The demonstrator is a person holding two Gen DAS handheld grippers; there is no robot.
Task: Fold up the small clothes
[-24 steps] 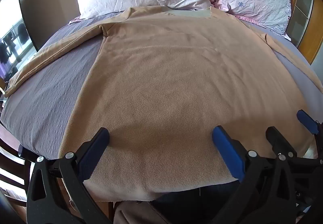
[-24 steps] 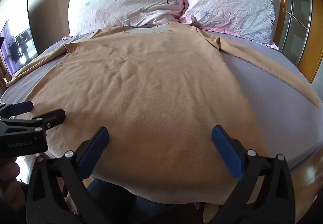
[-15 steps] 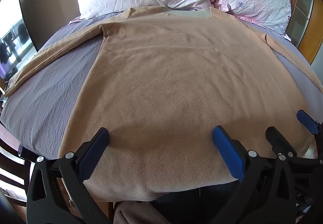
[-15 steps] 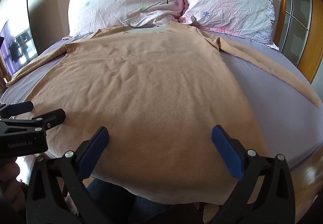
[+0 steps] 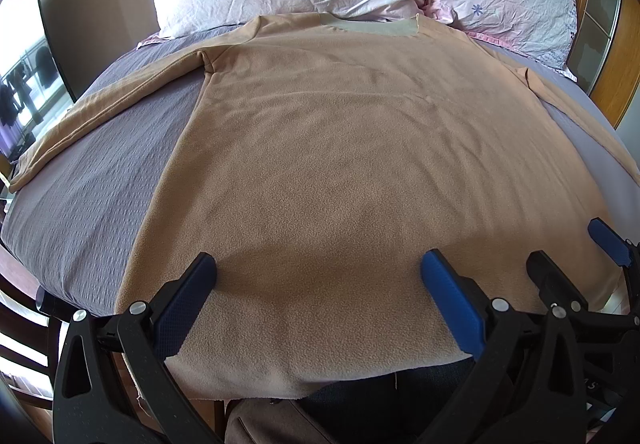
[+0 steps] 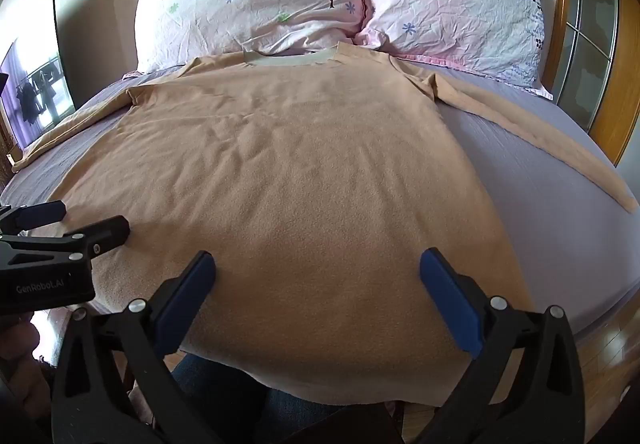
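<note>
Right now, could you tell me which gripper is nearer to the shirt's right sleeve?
Right. The right gripper hovers over the hem on the side where the right sleeve stretches out; the left gripper is further left, beyond it.

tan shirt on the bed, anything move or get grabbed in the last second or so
Nothing visibly changed. The tan shirt lies spread flat on the bed exactly as before, sleeves out to both sides. The left gripper and right gripper hang open over the hem in the same spots, holding nothing.
</note>
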